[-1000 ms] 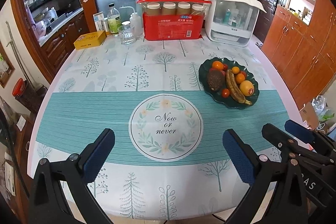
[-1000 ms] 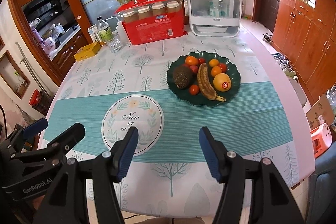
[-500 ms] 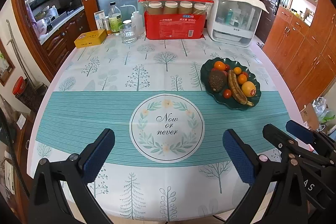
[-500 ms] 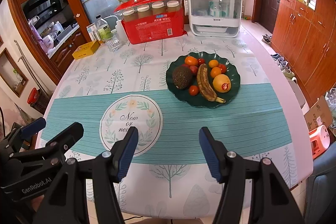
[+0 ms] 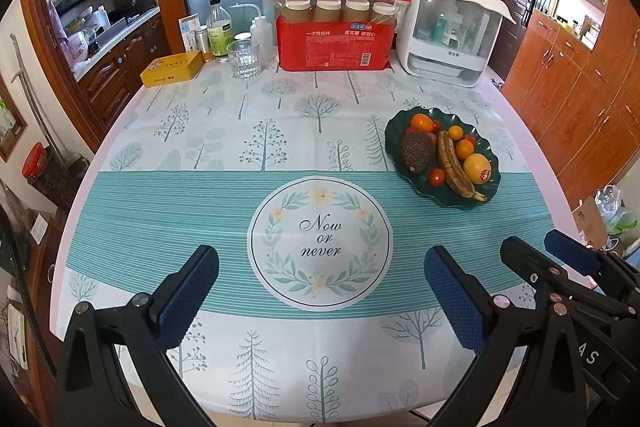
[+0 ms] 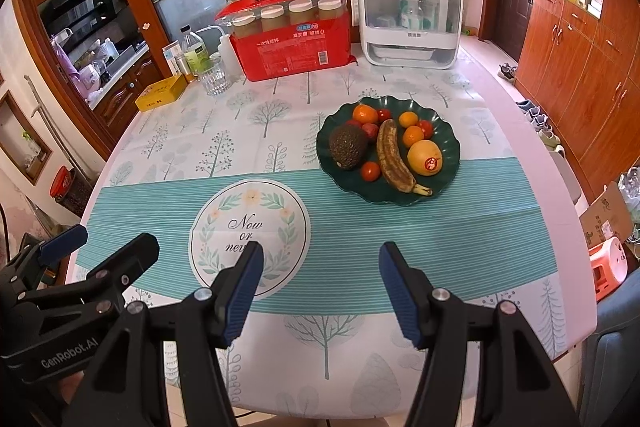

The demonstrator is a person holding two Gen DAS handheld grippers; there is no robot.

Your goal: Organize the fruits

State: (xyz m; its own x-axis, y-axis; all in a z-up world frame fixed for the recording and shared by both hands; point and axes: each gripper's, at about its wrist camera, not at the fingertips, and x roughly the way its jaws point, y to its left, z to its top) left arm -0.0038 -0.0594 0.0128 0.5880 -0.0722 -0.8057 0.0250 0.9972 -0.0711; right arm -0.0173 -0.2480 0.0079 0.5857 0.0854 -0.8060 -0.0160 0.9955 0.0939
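We hold both claws low over the near edge of the desk (image 5: 224, 131), and over the last second the view has only crept a little: the printed circle (image 5: 320, 241) and the green plate (image 6: 448, 131) sit slightly differently in frame, while nothing on the plate has shifted. The left claw (image 5: 322, 293) stands wide open with nothing between its blue pads, and the right claw (image 6: 320, 289) is spread the same way, also empty.

All the fruit we can see is gathered on the plate, on the right half of the desk: a spotted banana (image 6: 394, 157) down the middle, a dark avocado (image 6: 347, 146) to its left, a yellow-orange citrus with a sticker (image 6: 425, 157) to its right, small oranges (image 6: 365, 114) and small red tomatoes (image 6: 371, 171) around them. No fruit lies loose on the cloth.

That small drift settles little for the task. Fruit lying together like this fits either a plate waiting to be sorted out or a plate just filled, and we cannot tell which.
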